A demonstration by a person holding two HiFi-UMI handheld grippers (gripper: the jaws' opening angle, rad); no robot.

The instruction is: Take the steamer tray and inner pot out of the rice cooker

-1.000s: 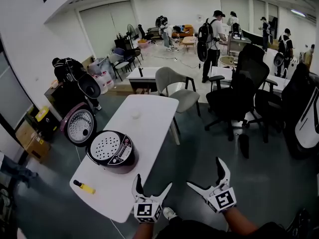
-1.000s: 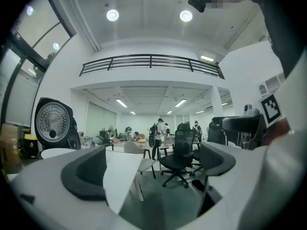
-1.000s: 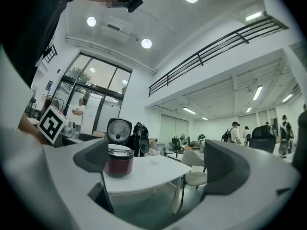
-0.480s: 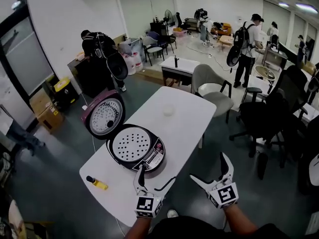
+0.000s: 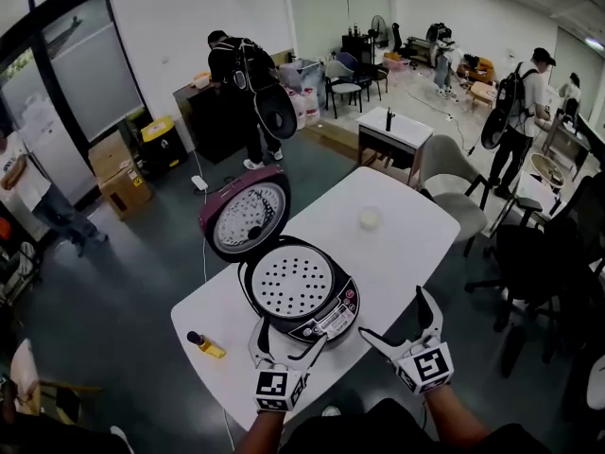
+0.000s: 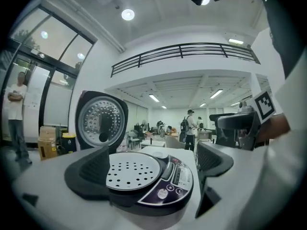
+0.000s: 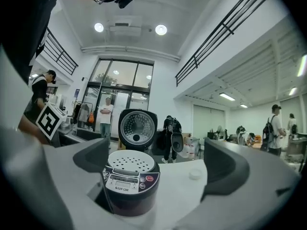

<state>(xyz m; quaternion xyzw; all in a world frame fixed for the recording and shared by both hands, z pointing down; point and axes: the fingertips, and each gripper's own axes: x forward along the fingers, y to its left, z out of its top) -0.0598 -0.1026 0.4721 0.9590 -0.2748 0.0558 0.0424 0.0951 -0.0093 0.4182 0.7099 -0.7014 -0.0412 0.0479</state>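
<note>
A dark rice cooker [image 5: 317, 322] stands near the front edge of the white table [image 5: 406, 244], with its lid [image 5: 248, 214] tilted up behind it. The white perforated steamer tray [image 5: 295, 282] lies in its mouth and hides the inner pot. My left gripper [image 5: 286, 340] sits just before the cooker's front; its jaws are closing, wide apart, and its pads touch nothing. My right gripper [image 5: 397, 320] is open, empty, to the right of the cooker. The left gripper view has the tray [image 6: 132, 171] close ahead of the left gripper [image 6: 152, 164]. In the right gripper view the cooker [image 7: 130, 186] stands left of centre.
A small white disc [image 5: 370, 218] lies at the table's far end and a yellow marker [image 5: 205, 345] near its left front corner. A cord [image 5: 203, 253] runs off the table's left side. Chairs [image 5: 454, 173] stand to the right; people and cardboard boxes [image 5: 118, 168] are further off.
Both grippers have come up to the table. The cooker, earlier off to the left, now sits straight ahead with the left gripper's tips at its front.
</note>
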